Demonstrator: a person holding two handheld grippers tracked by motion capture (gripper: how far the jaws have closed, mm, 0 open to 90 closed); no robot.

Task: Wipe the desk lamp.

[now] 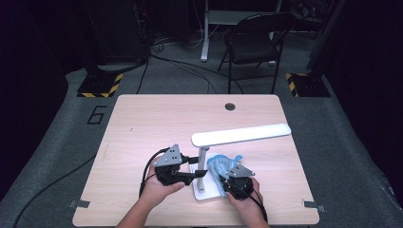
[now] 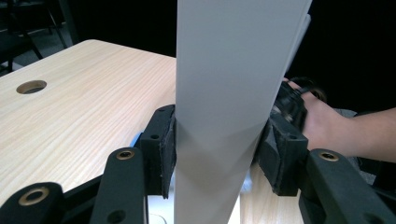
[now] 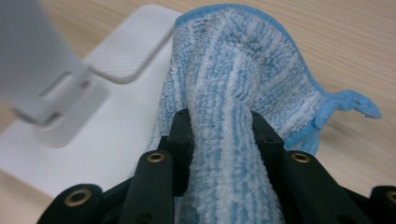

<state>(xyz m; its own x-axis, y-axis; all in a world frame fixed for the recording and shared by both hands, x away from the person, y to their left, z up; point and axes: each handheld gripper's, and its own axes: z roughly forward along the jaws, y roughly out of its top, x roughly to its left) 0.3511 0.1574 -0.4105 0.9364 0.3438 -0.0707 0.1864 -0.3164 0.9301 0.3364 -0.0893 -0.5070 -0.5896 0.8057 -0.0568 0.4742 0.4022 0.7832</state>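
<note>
A white desk lamp stands near the table's front edge, with a flat base [image 1: 205,192], an upright post [image 1: 201,164] and a long head [image 1: 241,134] reaching right. My left gripper [image 1: 194,175] is shut on the post [image 2: 224,116], both pads pressed against its sides. A blue and white striped cloth [image 1: 222,166] lies bunched on the right part of the base. My right gripper [image 1: 227,183] is shut on a fold of that cloth [image 3: 224,140], which drapes onto the lamp base [image 3: 93,140].
The light wooden table [image 1: 142,123] has a round cable hole [image 1: 230,106] near its far edge. Beyond the table stand a black folding chair [image 1: 254,40] and two stands with yellow-black striped feet [image 1: 100,85]. Cables run across the grey floor.
</note>
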